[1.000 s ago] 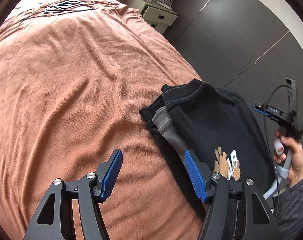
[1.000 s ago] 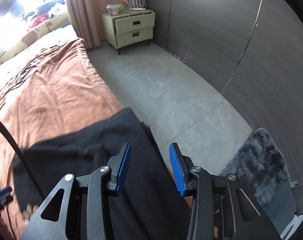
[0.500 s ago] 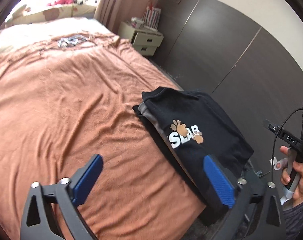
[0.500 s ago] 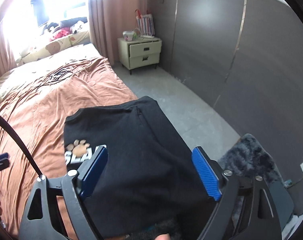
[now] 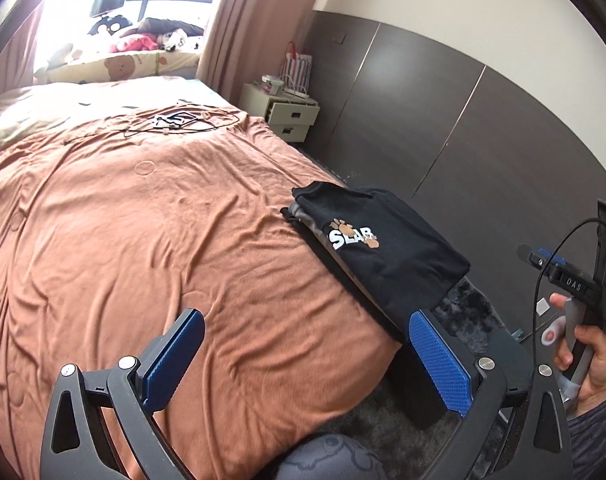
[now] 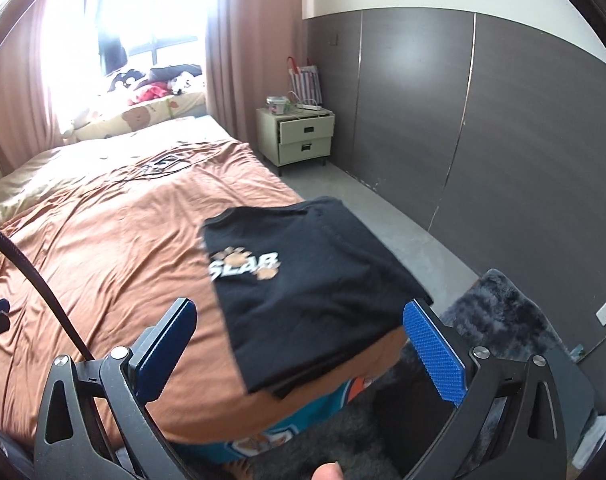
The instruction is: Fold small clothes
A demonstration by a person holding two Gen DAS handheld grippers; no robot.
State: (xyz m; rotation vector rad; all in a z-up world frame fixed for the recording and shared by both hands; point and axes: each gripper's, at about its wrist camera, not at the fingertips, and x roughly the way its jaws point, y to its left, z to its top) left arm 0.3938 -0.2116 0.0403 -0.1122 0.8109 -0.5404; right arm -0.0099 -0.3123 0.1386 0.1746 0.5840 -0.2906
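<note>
Peeking below blanket [image 6: 115, 248], teal sheet [image 6: 287, 432]: right wrist view only

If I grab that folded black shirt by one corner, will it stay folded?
Probably not. The black shirt is soft knit in loose stacked layers, so it would likely droop and unfold. It looks light. Its corner overhangs the bed edge, so a push could slide it off the brown blanket.

Shirt [image 5: 387, 252] — matt black cloth with a print. Blanket [image 5: 143, 240] — soft, rumpled brown cloth. Pads [image 5: 439, 364] — blue, rough-dotted. Wall [image 6: 503, 128] — dark, faintly glossy panels.
</note>
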